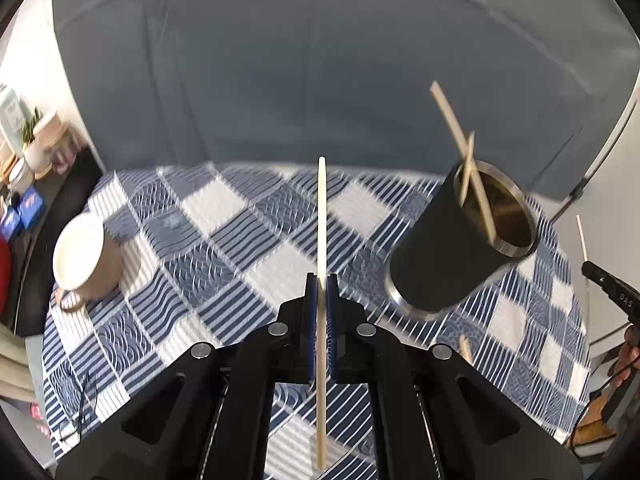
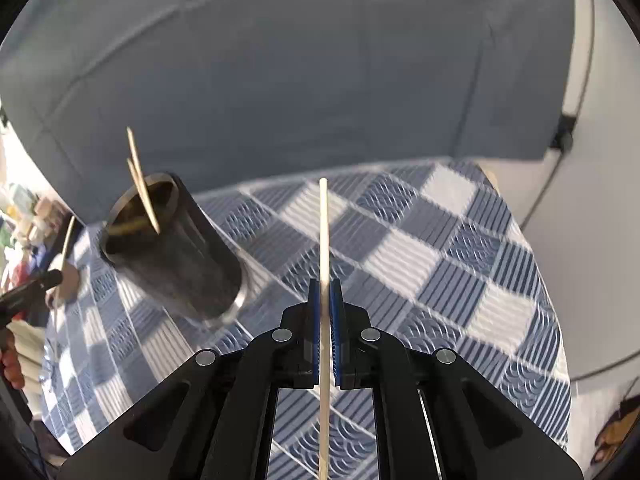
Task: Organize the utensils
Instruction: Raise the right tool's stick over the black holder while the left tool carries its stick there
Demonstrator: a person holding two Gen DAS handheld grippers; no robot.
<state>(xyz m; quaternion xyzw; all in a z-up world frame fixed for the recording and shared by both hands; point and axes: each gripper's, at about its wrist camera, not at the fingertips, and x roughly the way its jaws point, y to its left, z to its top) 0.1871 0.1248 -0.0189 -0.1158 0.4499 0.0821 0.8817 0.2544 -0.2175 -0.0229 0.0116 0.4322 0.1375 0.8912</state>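
My left gripper [image 1: 321, 286] is shut on a pale wooden chopstick [image 1: 321, 216] that points away over the checked tablecloth [image 1: 224, 220]. A black metal cup [image 1: 460, 248] with two chopsticks [image 1: 460, 132] in it stands to the right. My right gripper [image 2: 325, 290] is shut on another chopstick [image 2: 324, 232], held above the table. In the right wrist view the black cup [image 2: 176, 256] is at the left with two chopsticks [image 2: 140, 176] in it. The left gripper [image 2: 38, 284] shows at the far left edge there, with its chopstick [image 2: 67, 244].
A white mug [image 1: 86, 260] stands on the left side of the table. A grey sofa [image 1: 320, 80] lies behind the table. Shelves with small items [image 1: 24, 152] are at the far left. The right gripper's tip [image 1: 608, 286] shows at the right edge.
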